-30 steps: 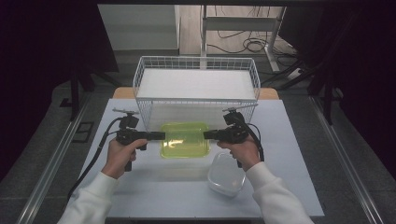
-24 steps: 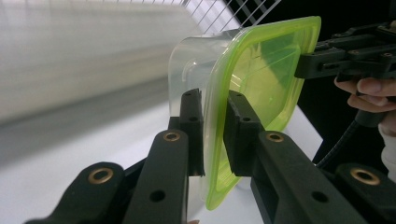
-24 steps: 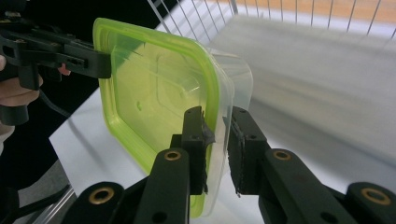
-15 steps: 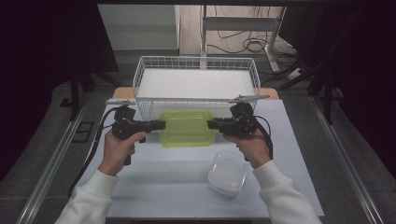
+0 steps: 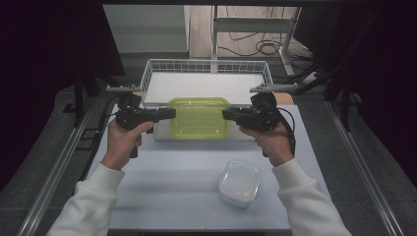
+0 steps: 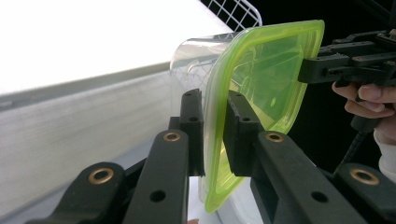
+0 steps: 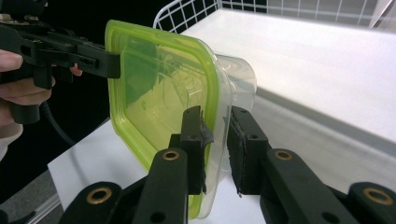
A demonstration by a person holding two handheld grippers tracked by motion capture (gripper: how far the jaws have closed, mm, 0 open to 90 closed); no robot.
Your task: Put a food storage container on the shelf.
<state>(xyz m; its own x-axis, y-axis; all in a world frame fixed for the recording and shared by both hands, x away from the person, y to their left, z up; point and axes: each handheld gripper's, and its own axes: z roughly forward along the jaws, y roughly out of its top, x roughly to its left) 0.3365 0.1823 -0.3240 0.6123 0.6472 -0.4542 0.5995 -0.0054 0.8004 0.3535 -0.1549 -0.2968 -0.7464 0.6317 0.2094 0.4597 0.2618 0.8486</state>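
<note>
Close to me on the white table [image 5: 162, 196] sits a small clear tub [image 5: 239, 181], upside down, near my right arm and well apart from my claws. Farther off stands the white wire basket [image 5: 147, 78], and its front wall is just past what I carry, so it stands in my way. A second ago the green-lidded box [image 5: 198, 117] was low, just above the table and near the clear tub. Now it is higher up, in front of the basket's front edge, and both my hands have come up with it. My left claw [image 5: 169, 113] pinches the left rim of the box, and in the left gripper view its two black pads squeeze the green lid [image 6: 261, 84] and the clear rim together. My right claw [image 5: 227, 114] pinches the right rim the same way, with the lid edge between its pads in the right gripper view. The box hangs level between my two claws, off the table.
</note>
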